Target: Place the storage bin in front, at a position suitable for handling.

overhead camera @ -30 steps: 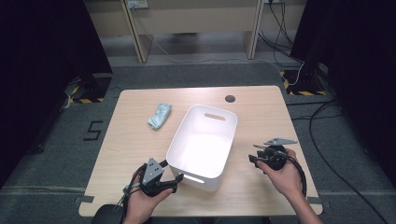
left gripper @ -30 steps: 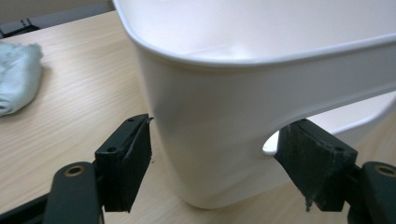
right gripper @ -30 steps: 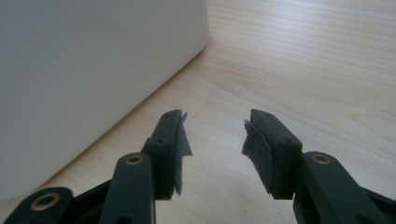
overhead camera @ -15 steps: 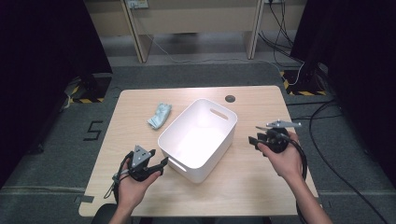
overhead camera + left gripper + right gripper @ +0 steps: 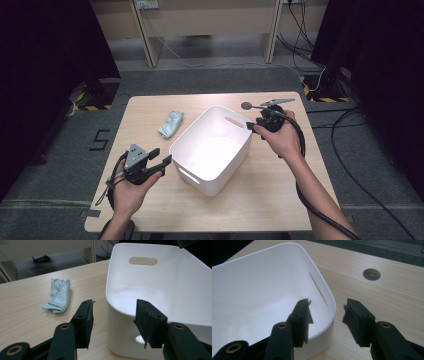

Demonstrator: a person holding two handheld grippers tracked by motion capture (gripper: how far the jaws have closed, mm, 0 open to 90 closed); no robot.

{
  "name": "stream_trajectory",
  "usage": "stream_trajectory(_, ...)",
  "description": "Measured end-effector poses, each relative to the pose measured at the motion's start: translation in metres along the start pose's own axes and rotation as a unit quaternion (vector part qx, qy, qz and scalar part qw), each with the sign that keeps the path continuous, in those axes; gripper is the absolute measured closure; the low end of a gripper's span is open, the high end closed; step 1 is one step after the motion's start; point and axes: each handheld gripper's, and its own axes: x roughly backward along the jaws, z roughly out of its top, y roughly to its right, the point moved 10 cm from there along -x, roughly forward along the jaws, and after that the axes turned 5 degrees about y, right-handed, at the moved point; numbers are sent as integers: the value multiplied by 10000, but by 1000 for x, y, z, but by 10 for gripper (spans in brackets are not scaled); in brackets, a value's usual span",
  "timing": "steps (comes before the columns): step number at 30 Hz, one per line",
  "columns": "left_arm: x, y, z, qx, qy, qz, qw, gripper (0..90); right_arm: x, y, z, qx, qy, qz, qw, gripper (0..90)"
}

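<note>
A white plastic bin (image 5: 210, 150) stands skewed at the table's middle, empty inside, with a handle slot (image 5: 143, 261) in its far wall. My left gripper (image 5: 162, 156) is held just left of the bin's near-left side. Its jaws have just been closing, and in the left gripper view they (image 5: 113, 312) still stand apart, with the bin's corner ahead of them and untouched. My right gripper (image 5: 251, 125) is at the bin's far-right corner. Its jaws (image 5: 325, 315) are open and straddle the rim (image 5: 332, 312), one over the inside and one outside, with neither pad pressing.
A folded pale blue cloth (image 5: 171, 124) lies on the wooden table (image 5: 280, 200) left of the bin. A round cable hole (image 5: 246, 105) sits near the far edge. Cables trail over the floor to the right.
The bin has turned clockwise on the table. My left hand has drawn back to the left of it, its jaws narrower. My right hand has moved away from me to the far-right corner.
</note>
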Motion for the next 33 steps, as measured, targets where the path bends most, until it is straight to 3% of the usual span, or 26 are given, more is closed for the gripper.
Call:
stream_trajectory(2, -4, -3, 2, 73, -56, 9, 10000, 488, -5, 1, 1, 42, -115, -92, 9999, 551)
stream_trajectory(5, -6, -2, 7, 205, -34, -109, 9997, 495, -11, 3, 0, 187, -329, -191, 9991, 643)
stream_trajectory(9, -6, 2, 11, 71, -19, -129, 9999, 485, -13, 5, -3, 240, -576, -284, 9976, 788)
stream_trajectory(12, -5, 3, 12, -42, 2, -90, 10000, 474, -12, 3, -3, 209, -649, -351, 9971, 832)
stream_trajectory(15, -4, 3, 14, -122, 41, -57, 9999, 466, -10, 5, -3, -116, -755, -527, 9957, 861)
stream_trajectory(19, -4, 6, 15, -216, 45, -78, 9997, 458, -4, 13, -5, -337, -891, -962, 9908, 873)
stream_trajectory(21, -3, 10, 16, -249, 59, -108, 9996, 456, -1, 17, -6, -565, -896, -1081, 9885, 874)
stream_trajectory(24, -1, 24, 16, -348, 80, -246, 9991, 447, 3, 23, -8, -828, -894, -1281, 9842, 874)
stream_trajectory(28, 1, 53, 15, -677, 67, -453, 9967, 416, 7, 27, -10, -1090, -859, -1437, 9798, 874)
stream_trajectory(30, 2, 70, 10, -802, 17, -594, 9950, 397, 7, 29, -10, -1072, -832, -1479, 9796, 873)
stream_trajectory(33, 1, 91, 1, -822, -61, -756, 9937, 366, 7, 28, -10, -1086, -797, -1476, 9798, 872)
